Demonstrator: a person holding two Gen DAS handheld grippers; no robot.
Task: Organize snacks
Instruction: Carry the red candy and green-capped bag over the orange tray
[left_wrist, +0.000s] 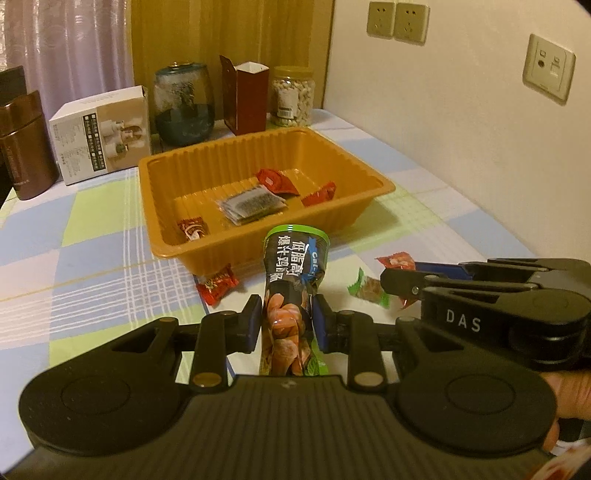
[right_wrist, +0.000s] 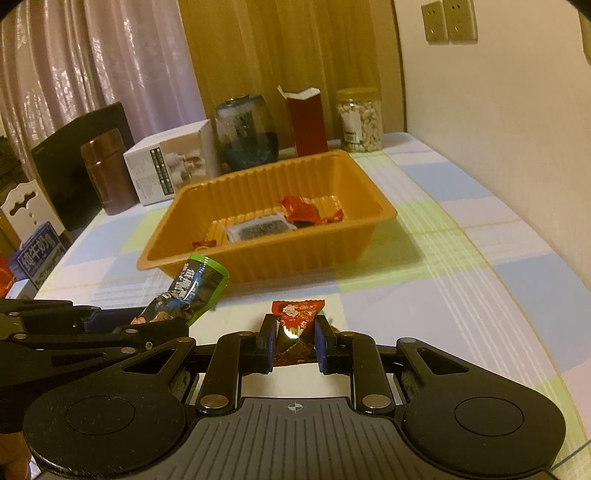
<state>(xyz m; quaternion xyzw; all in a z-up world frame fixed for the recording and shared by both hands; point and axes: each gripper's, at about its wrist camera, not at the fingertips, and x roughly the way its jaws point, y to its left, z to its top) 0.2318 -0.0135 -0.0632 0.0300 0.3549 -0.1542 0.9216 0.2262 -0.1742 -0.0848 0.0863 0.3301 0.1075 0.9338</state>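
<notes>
checkered cloth covers the counter (left_wrist: 92, 236). left tongs (left_wrist: 288, 317) pinch the green snack pouch (left_wrist: 295, 266); right tongs (right_wrist: 294, 332) pinch a red candy (right_wrist: 295, 314), both just short of the orange tray (left_wrist: 343, 221). best carry each over the rim before letting go, one after the other.

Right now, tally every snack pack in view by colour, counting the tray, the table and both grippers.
Red wrappers: 5 (three in the tray, one on the table, one in the right gripper)
Green wrapper: 1
Black-and-green pouch: 1 (in the left gripper)
Clear grey packet: 1
Total: 8
</notes>
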